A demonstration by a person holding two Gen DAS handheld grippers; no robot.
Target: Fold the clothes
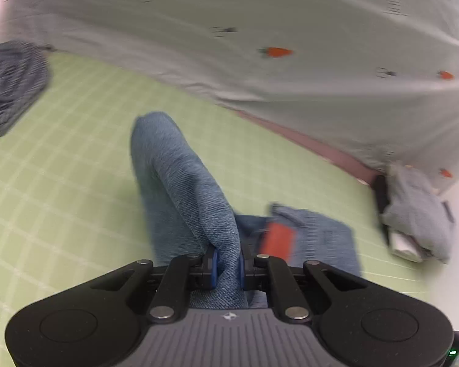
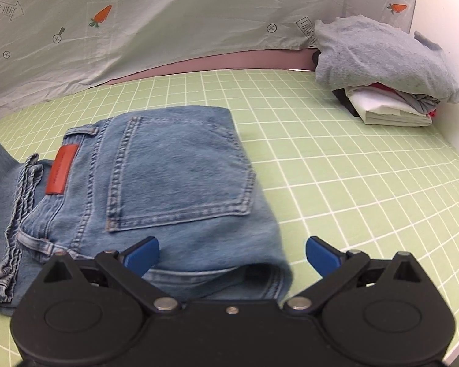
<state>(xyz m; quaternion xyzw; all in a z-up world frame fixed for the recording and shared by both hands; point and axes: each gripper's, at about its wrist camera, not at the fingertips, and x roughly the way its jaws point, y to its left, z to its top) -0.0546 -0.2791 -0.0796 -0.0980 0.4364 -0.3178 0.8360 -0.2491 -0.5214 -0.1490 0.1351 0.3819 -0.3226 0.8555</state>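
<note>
A pair of light blue jeans (image 2: 174,183) lies partly folded on the green grid mat (image 2: 336,168), back pocket and red waistband patch (image 2: 61,169) facing up. My right gripper (image 2: 232,252) is open and empty, its blue pads on either side of the fold's near edge. My left gripper (image 1: 228,267) is shut on a raised fold of a jeans leg (image 1: 180,183), which stands up from the mat (image 1: 61,183). The red patch (image 1: 277,241) shows blurred just beyond it.
A stack of folded clothes with a grey top (image 2: 379,67) sits at the mat's far right corner, also in the left wrist view (image 1: 413,214). A pale carrot-print sheet (image 2: 137,24) hangs behind. Another dark blue knit garment (image 1: 9,85) lies at far left.
</note>
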